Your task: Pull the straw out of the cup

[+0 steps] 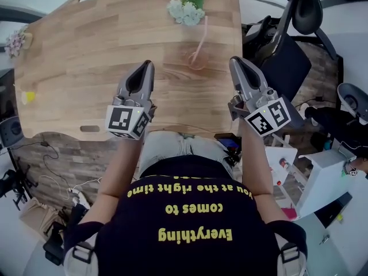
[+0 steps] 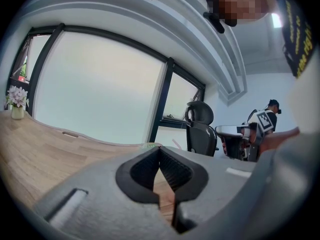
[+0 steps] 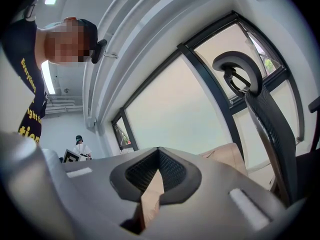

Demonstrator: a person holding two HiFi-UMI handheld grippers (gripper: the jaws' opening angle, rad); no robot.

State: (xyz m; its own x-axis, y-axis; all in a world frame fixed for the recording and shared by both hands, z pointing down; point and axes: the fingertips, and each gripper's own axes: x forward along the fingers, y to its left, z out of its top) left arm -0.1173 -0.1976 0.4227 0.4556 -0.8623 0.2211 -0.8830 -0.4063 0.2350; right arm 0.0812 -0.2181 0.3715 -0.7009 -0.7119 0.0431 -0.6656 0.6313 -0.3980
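Observation:
A clear cup [image 1: 196, 60] stands on the wooden table [image 1: 86, 56], toward its far right. A pink straw [image 1: 202, 34] leans up out of it. Both grippers hover over the table's near edge, short of the cup. My left gripper [image 1: 148, 64] is to the cup's left and my right gripper [image 1: 235, 61] to its right. The left gripper view shows the left gripper [image 2: 160, 150] shut, tips together and empty. In the right gripper view the right gripper [image 3: 158, 151] is shut too, with only table wood visible through the gap behind its tips.
A bunch of white flowers [image 1: 187, 9] lies just beyond the cup. A small vase of flowers [image 1: 14, 41] and a yellow object [image 1: 27, 96] sit at the table's left edge. A black office chair [image 1: 299, 16] stands right of the table, amid clutter and cables on the floor.

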